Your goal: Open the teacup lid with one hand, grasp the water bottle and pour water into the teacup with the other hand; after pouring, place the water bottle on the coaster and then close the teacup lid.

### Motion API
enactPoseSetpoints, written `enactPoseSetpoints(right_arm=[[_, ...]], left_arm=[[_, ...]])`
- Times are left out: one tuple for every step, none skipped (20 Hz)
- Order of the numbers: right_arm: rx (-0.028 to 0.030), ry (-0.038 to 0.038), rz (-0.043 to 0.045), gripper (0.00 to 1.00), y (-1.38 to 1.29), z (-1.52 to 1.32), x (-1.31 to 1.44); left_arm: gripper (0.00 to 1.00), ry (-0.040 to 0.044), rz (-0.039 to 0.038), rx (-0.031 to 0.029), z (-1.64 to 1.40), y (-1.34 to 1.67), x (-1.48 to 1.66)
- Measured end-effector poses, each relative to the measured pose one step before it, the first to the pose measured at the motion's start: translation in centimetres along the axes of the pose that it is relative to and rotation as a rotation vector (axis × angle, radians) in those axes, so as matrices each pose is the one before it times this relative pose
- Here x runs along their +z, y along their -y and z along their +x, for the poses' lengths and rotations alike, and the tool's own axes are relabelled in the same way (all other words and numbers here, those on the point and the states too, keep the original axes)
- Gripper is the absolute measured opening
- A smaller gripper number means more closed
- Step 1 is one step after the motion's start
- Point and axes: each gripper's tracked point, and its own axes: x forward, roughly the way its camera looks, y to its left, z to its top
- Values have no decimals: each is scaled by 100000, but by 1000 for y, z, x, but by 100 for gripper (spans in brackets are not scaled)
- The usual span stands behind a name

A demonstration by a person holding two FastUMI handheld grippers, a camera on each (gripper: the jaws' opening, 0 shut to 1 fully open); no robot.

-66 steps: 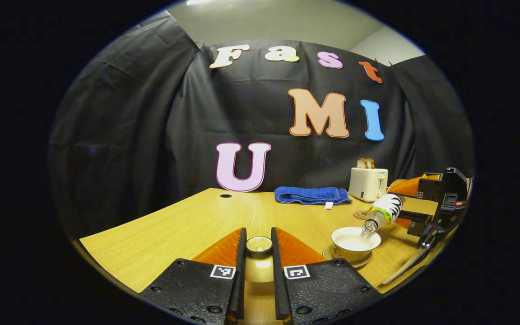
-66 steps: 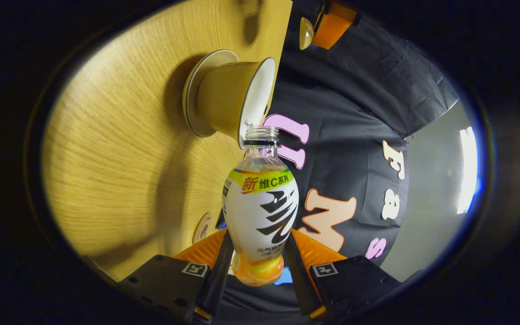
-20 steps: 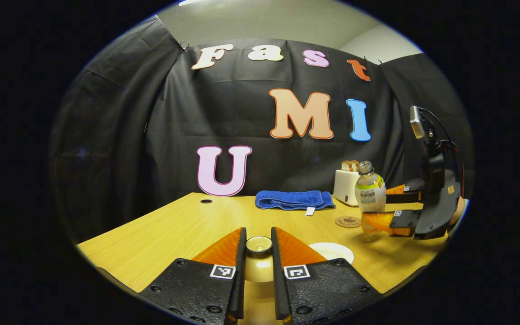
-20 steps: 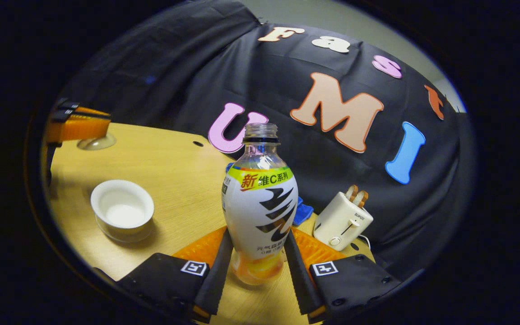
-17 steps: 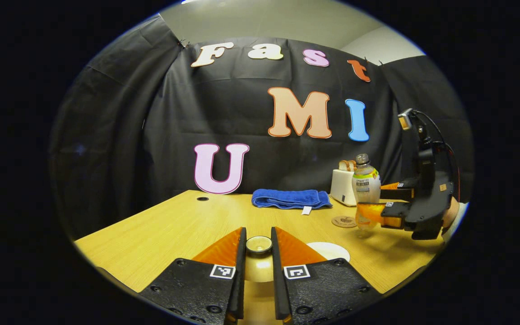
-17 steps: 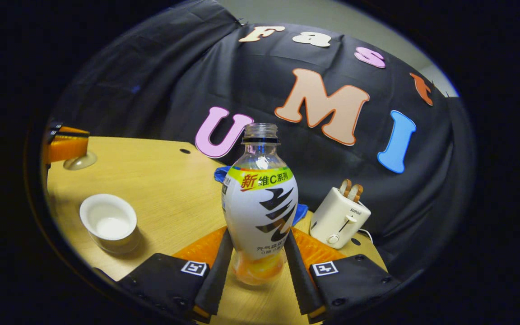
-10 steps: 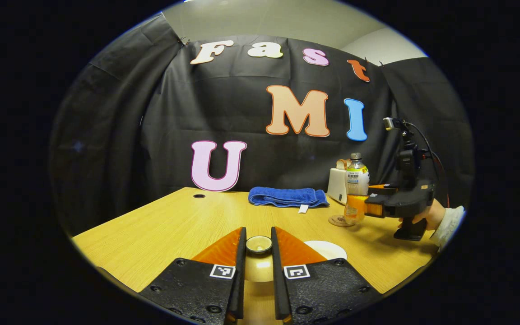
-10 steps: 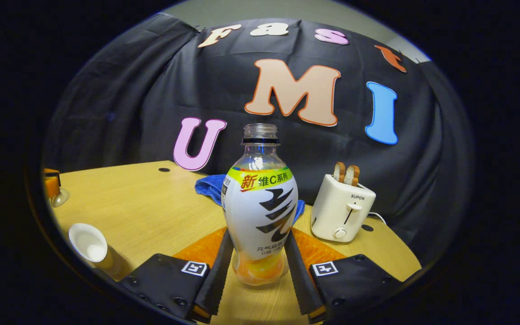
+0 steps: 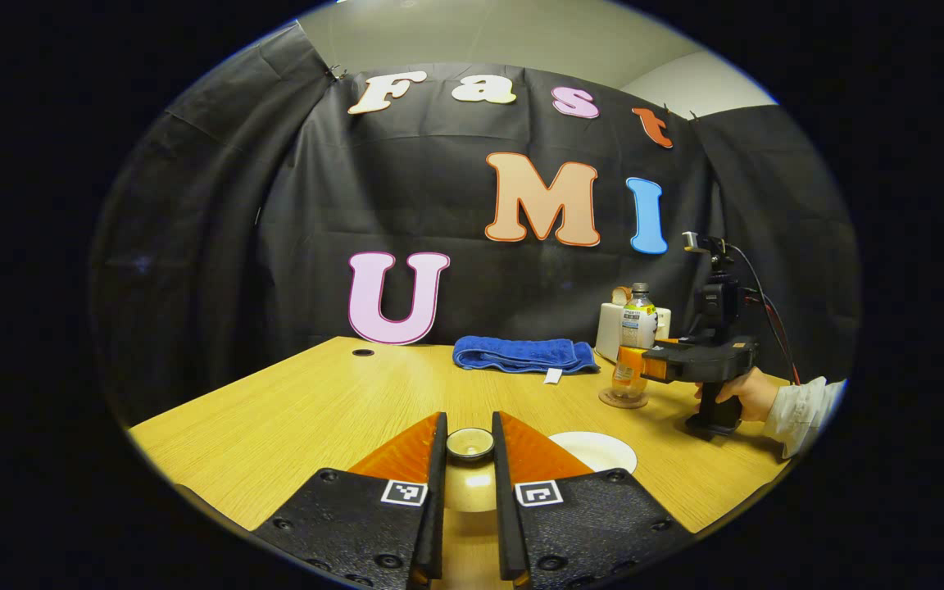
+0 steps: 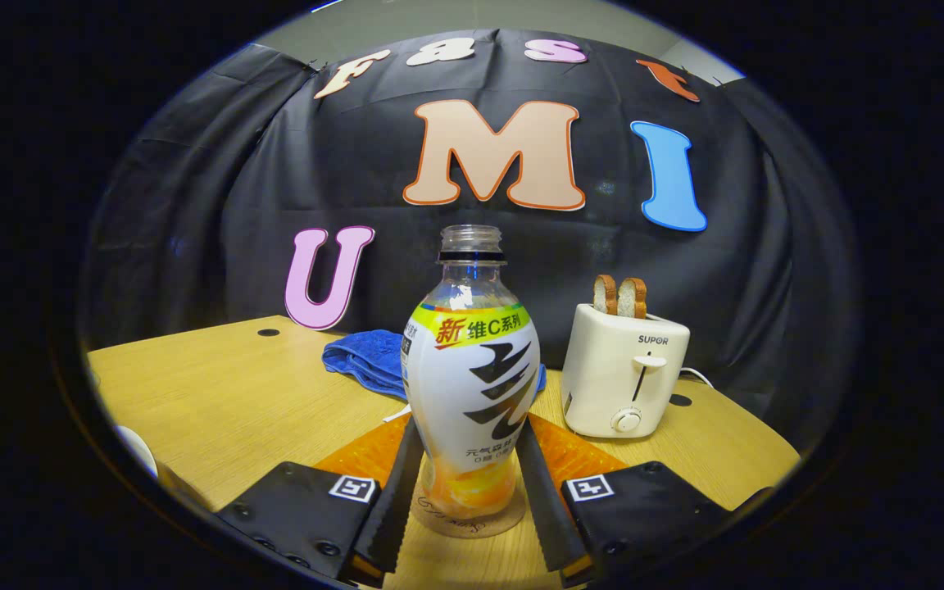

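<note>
The right gripper (image 10: 469, 475) is pinching the uncapped water bottle (image 10: 472, 385), which is standing upright on the coaster (image 10: 467, 524). Close behind it on the surface (image 10: 234, 393) are sitting a toaster (image 10: 624, 377) and a blue towel (image 10: 361, 356). The left gripper (image 9: 469, 442) is pinching the teacup lid (image 9: 469, 444) by its knob, beside the open teacup (image 9: 599, 449).

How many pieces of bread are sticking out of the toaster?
2. Both slices of bread stand side by side in the top of the white toaster, on the table behind the water bottle. I cannot tell if anything sits deeper inside.
</note>
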Motion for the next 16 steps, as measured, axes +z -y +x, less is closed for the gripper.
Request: enactPoseSetpoints(right_arm=[[-628, 54, -137, 69, 68, 72, -60], [-519, -120, -360, 69, 154, 96, -64], [282, -618, 242, 69, -128, 32, -148], [902, -1002, 626, 68, -36, 128, -288], [66, 315, 26, 69, 134, 212, 79], [-96, -24, 189, 70, 58, 63, -281], [-199, -164, 683, 69, -1, -114, -99], [-124, 4, 689, 70, -42, -38, 155], [127, -339, 485, 73, 58, 110, -52], [52, -736, 666, 77, 88, 84, -271], [240, -1031, 1105, 77, 43, 145, -237], [42, -713, 947, 77, 307, -143, -341], [264, -641, 564, 80, 110, -2, -255], [466, -169, 638, 89, -50, -206, -112], [22, -132, 150, 80, 101, 8, -82], [199, 312, 372, 86, 144, -164, -39]], left_arm=[[24, 66, -123, -320, -65, 52, -38], [24, 159, -174, -231, 23, -9, 22], [24, 133, -251, -76, -57, 38, -16], [24, -118, -209, -36, 54, 70, 3], [24, -179, -168, -164, 55, 15, -62], [24, -33, -289, -204, 12, 62, 38], [24, -112, -139, -202, -66, 111, -104], [24, -7, -10, -59, 22, 57, 48], [24, 13, 25, -92, 86, 82, 53], [24, 167, 100, -248, 75, 110, 112], [24, 168, 165, -223, -51, 150, 106], [24, 52, 300, -353, 22, 138, 194], [24, 117, 194, -439, 9, 211, -20], [24, 336, 219, -703, 22, 361, 226], [24, 83, 349, -490, 63, 265, 88], [24, 184, 395, -457, 101, 293, 70]])
